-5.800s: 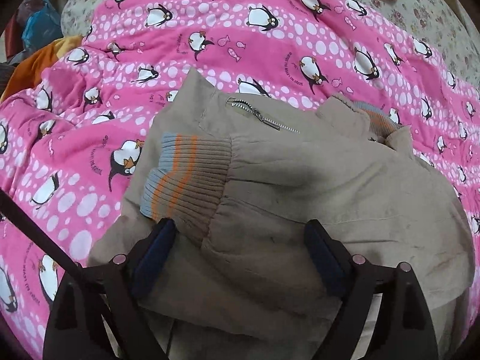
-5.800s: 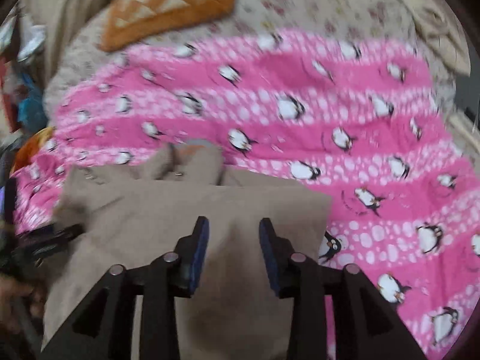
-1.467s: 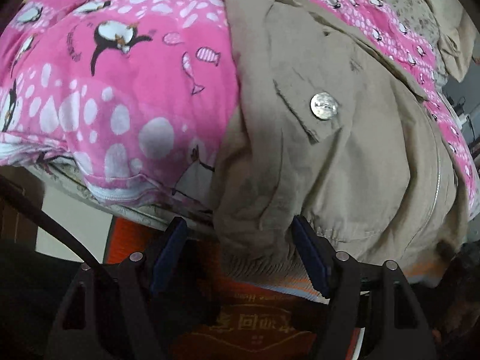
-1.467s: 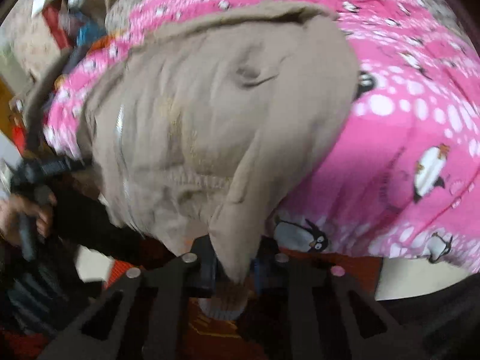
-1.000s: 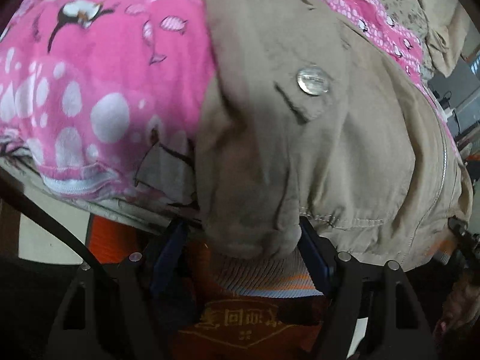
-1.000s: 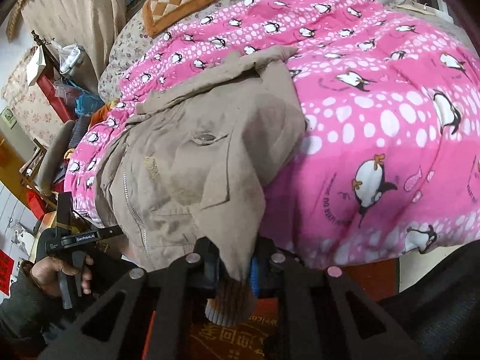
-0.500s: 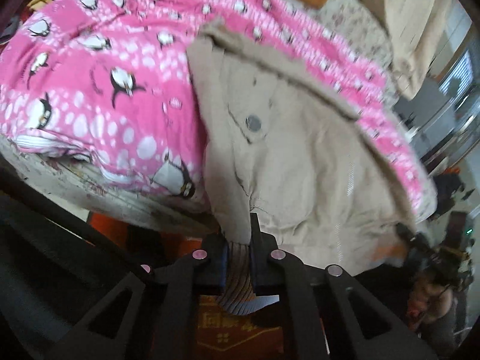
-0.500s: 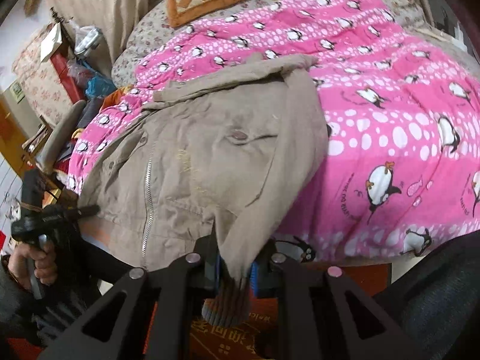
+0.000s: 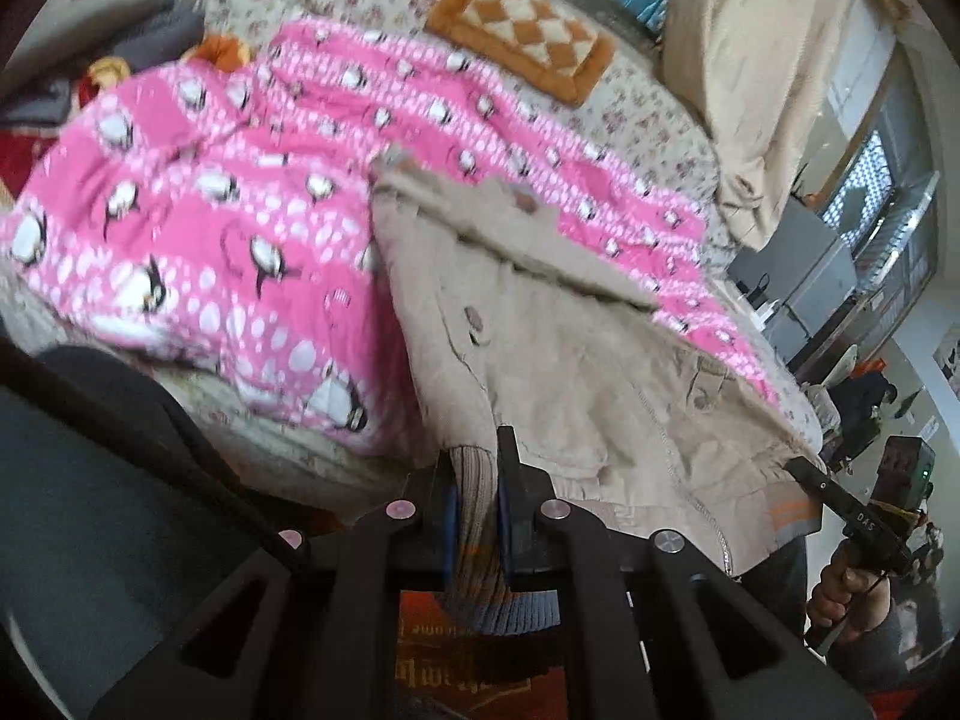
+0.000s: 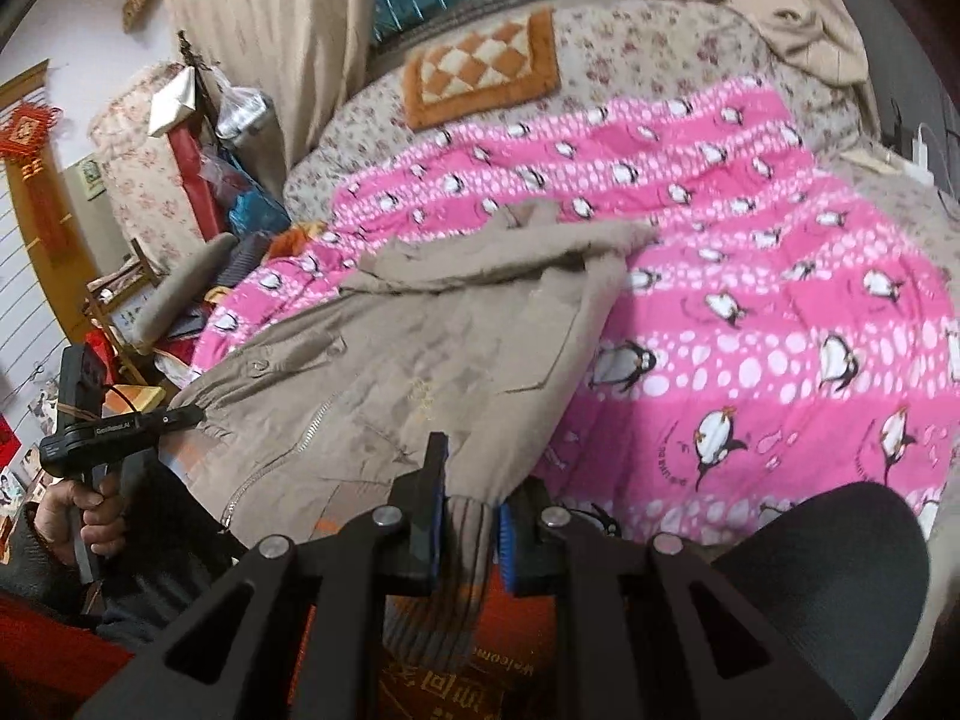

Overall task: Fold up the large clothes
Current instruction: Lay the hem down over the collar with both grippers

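Beige cloth with a zip down the front, the jacket (image 10: 432,348) lies spread face up on the pink penguin blanket (image 10: 750,312), its collar toward the far side of the bed and its ribbed hem hanging over the near edge. A snap button (image 9: 473,317) shows on a chest pocket flap in the left wrist view, and the zip (image 10: 282,456) runs slantwise toward the hem in the right wrist view. The left gripper (image 9: 474,510) is clamped on one corner of the ribbed waistband (image 9: 480,540), the knit with its grey-blue band bunched between the blue pads and drooping below them. The right gripper (image 10: 468,531) is likewise closed on the other hem corner, a fold of striped rib (image 10: 438,588) pinched between its pads. Each view catches the other tool at the far corner of the hem, held in a bare hand (image 10: 90,510) on the left of the right wrist view, and a hand (image 9: 840,588) at the right edge of the left wrist view. Under the blanket lies a flowered bedspread (image 10: 660,54), with an orange and cream checked cushion (image 10: 480,69) at the far side. Beige curtains (image 10: 270,18) hang behind the bed by a window. Below the bed edge an orange mat (image 10: 498,666) with lettering shows between the gripper arms.
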The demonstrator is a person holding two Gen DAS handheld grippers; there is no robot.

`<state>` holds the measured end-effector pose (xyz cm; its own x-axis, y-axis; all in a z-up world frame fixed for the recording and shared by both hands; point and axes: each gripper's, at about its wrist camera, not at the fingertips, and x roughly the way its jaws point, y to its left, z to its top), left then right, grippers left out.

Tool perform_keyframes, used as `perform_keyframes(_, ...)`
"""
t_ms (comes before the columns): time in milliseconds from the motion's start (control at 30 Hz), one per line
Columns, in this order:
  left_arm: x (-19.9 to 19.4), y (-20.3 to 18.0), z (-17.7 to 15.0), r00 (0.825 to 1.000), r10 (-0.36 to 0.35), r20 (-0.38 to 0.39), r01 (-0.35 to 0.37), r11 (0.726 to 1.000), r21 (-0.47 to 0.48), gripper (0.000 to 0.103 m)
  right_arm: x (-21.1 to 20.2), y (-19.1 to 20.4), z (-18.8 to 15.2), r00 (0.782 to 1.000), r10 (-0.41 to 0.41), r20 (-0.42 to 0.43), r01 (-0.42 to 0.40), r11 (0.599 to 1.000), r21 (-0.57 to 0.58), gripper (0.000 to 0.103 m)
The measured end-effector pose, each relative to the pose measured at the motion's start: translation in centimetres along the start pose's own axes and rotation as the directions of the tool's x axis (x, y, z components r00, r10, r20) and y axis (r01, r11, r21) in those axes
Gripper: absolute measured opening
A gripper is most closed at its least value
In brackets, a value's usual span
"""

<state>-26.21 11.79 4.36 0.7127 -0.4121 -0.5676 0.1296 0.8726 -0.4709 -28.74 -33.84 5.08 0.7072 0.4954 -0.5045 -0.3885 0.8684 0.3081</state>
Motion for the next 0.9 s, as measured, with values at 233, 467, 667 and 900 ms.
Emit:
perform_keyframes(233,-0.5,-0.7,3.4,0.993,0.01,0.116,-0.007,1.0,-0.02,0.0,-0.5,-0.5,3.3,0.993,0.014,0.117,-0.016,1.0,0.013,0.013)
perform_keyframes(467,2.8,-1.2,9.3,0.981,0.048,0.186,-0.044,0.999,-0.026,0.0,3.0,0.2,8.1,0.981,-0.096,0.169,0.117,0.986,-0.116,0.013)
perform_keyframes(667,8.5,-0.9,12.6,0.986,0.075,0.146,-0.078,0.997,0.017,0.0,7.9,-3.1,11.2,0.978,-0.172,0.12,0.179,0.982,-0.056,0.013)
perform_keyframes(900,13.2,-1.1,16.3,0.98,0.114,0.165,-0.122,0.992,0.038,0.0,13.2,-5.1,15.0,0.973,-0.211,0.092,0.219,0.972,-0.084,0.013)
